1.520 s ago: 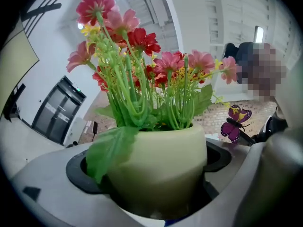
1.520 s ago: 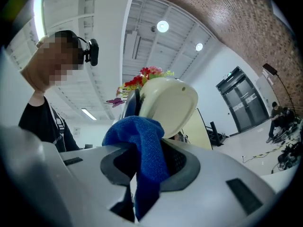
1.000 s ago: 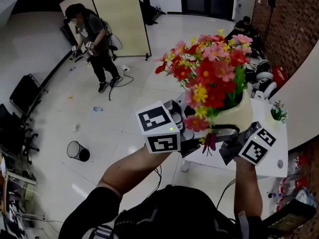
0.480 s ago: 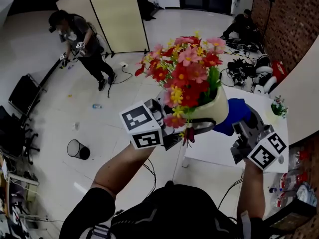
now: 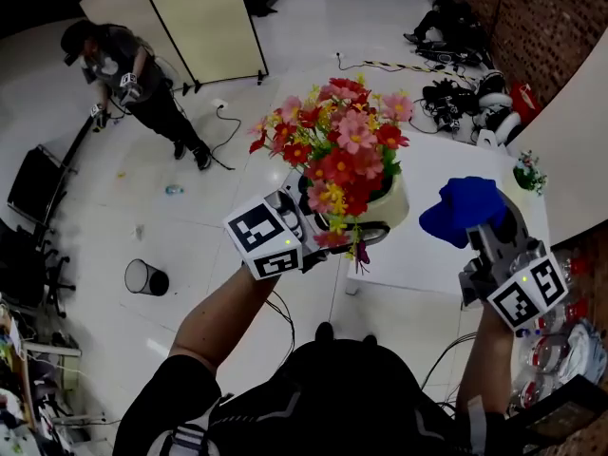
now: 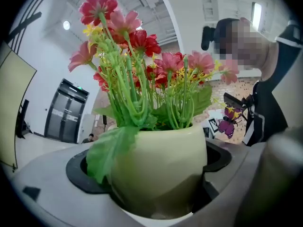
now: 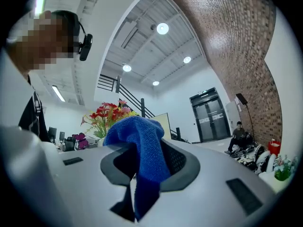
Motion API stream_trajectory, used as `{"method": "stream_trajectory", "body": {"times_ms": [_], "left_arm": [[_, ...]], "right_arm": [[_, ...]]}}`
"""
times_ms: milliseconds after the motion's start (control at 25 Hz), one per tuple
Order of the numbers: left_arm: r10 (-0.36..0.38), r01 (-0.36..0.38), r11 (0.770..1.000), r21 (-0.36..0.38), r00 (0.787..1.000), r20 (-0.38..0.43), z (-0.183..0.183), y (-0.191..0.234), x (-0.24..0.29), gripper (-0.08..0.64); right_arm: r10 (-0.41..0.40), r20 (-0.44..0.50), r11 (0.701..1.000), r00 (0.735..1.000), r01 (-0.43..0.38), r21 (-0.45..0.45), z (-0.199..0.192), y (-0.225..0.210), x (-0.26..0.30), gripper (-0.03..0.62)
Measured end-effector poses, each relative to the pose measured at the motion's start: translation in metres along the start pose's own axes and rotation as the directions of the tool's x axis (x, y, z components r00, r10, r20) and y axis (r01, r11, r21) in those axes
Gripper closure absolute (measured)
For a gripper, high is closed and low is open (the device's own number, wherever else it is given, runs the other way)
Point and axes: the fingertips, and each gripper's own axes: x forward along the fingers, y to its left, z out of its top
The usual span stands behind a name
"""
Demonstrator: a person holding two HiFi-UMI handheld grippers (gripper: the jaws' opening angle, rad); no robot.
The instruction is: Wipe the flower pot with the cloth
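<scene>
A cream flower pot (image 5: 391,205) full of red, pink and yellow artificial flowers (image 5: 334,150) is held up in the air, above the floor and table edge. My left gripper (image 5: 353,234) is shut on the flower pot (image 6: 158,167), its jaws pressing both sides. The blue cloth (image 5: 464,209) is bunched in my right gripper (image 5: 483,218), which is shut on the cloth (image 7: 141,150) and stands to the right of the pot, apart from it. In the right gripper view the flowers (image 7: 105,115) show far off to the left.
A white table (image 5: 432,245) lies under the pot, with a small potted plant (image 5: 527,174) at its far right corner. On the floor stand a bin (image 5: 145,278), a beige partition (image 5: 195,17), and two other people (image 5: 128,74) (image 5: 445,15). A brick wall (image 5: 541,36) rises at right.
My left gripper has carried the pot slightly left. My right gripper has drawn the blue cloth out from behind the pot and off to the right, so cloth and pot are now apart.
</scene>
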Motion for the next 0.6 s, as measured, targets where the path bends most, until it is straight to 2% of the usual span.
{"method": "stream_trajectory", "body": {"times_ms": [160, 320, 440, 600], "left_arm": [[-0.008, 0.009, 1.0, 0.017, 0.998, -0.059, -0.041, 0.004, 0.011, -0.015], [-0.024, 0.029, 0.999, 0.03, 0.99, -0.137, -0.108, 0.01, 0.015, -0.015], [-0.069, 0.071, 0.997, 0.008, 0.986, -0.152, -0.158, 0.01, 0.019, -0.015], [-0.087, 0.09, 0.996, 0.006, 0.976, -0.2, -0.223, 0.013, 0.023, -0.015]], "right_arm": [[-0.021, -0.021, 1.0, 1.0, 0.021, 0.003, -0.015, -0.013, -0.008, 0.495], [-0.05, -0.043, 0.998, 0.998, 0.051, 0.03, -0.039, -0.023, -0.015, 0.495], [-0.071, -0.072, 0.997, 0.995, 0.073, 0.028, -0.059, -0.034, -0.017, 0.495], [-0.094, -0.105, 0.994, 0.99, 0.098, 0.043, -0.094, -0.048, -0.024, 0.495]]}}
